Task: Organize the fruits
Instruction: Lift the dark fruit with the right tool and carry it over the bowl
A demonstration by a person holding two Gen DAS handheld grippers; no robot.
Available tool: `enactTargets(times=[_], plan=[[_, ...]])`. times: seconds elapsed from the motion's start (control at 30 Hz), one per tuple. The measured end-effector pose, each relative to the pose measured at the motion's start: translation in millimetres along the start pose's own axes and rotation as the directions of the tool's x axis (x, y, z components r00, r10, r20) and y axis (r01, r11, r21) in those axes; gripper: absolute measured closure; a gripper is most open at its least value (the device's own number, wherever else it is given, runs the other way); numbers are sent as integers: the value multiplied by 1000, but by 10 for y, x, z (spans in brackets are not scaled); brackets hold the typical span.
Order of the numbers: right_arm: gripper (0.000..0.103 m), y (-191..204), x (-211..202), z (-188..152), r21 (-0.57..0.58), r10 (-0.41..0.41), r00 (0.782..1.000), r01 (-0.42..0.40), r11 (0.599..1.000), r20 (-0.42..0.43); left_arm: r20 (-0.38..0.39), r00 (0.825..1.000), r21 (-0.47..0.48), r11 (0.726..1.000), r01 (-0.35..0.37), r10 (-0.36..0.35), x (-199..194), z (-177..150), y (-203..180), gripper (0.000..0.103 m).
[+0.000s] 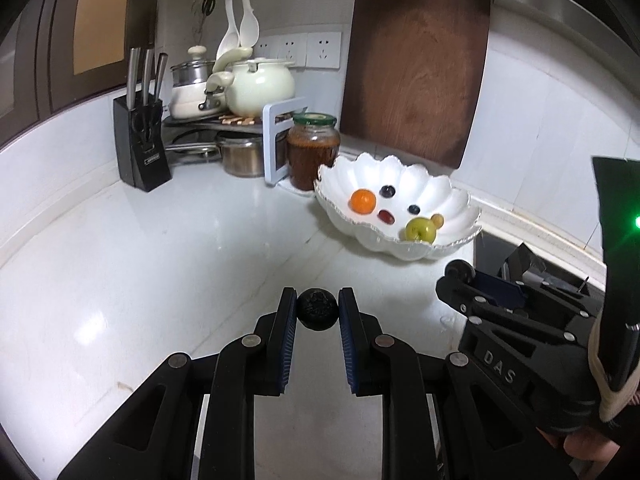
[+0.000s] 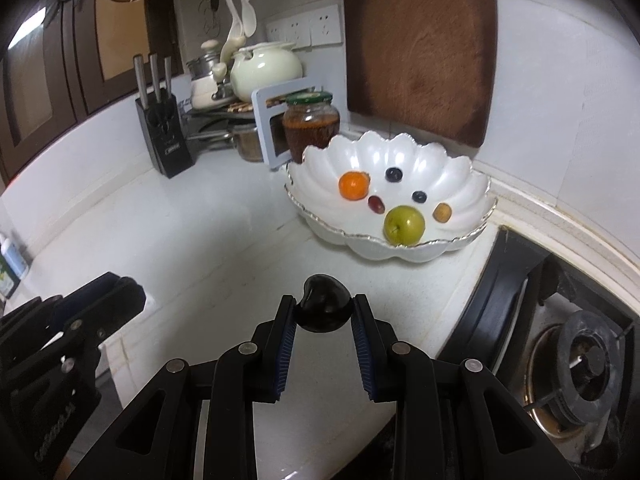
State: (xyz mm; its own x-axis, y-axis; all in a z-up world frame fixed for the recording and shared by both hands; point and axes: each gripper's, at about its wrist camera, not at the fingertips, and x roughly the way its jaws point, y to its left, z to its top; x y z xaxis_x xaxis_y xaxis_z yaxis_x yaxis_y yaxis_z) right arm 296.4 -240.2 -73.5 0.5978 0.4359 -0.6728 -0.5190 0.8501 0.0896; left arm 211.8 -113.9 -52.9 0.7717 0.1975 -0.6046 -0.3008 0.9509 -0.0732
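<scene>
Left gripper (image 1: pixel 317 308): your pads are clamped on a small rough black fruit (image 1: pixel 317 310), held above the white counter (image 1: pixel 160 260).
Right gripper (image 2: pixel 323 312): your pads pinch a glossy dark plum (image 2: pixel 324 308), also clear of the counter.
Bowl (image 2: pixel 460 184): white, scalloped, ahead of both your grippers, in front of the jar (image 2: pixel 311 122).
Bowl contents: orange (image 2: pixel 353 185), green apple (image 2: pixel 404 225), two blueberries, a red grape, a small tan fruit, all lying apart.
Stove burner (image 2: pixel 592 368): at your right.

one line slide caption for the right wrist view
Right gripper holds a dark plum before a white scalloped bowl of fruit.
</scene>
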Motion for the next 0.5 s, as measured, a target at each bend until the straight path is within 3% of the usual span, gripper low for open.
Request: enactTargets(times=[0.5], plan=[[73, 85, -161, 232, 108, -136, 987, 127, 986, 81, 75, 989, 93, 988, 123, -130, 113, 435, 124, 81]])
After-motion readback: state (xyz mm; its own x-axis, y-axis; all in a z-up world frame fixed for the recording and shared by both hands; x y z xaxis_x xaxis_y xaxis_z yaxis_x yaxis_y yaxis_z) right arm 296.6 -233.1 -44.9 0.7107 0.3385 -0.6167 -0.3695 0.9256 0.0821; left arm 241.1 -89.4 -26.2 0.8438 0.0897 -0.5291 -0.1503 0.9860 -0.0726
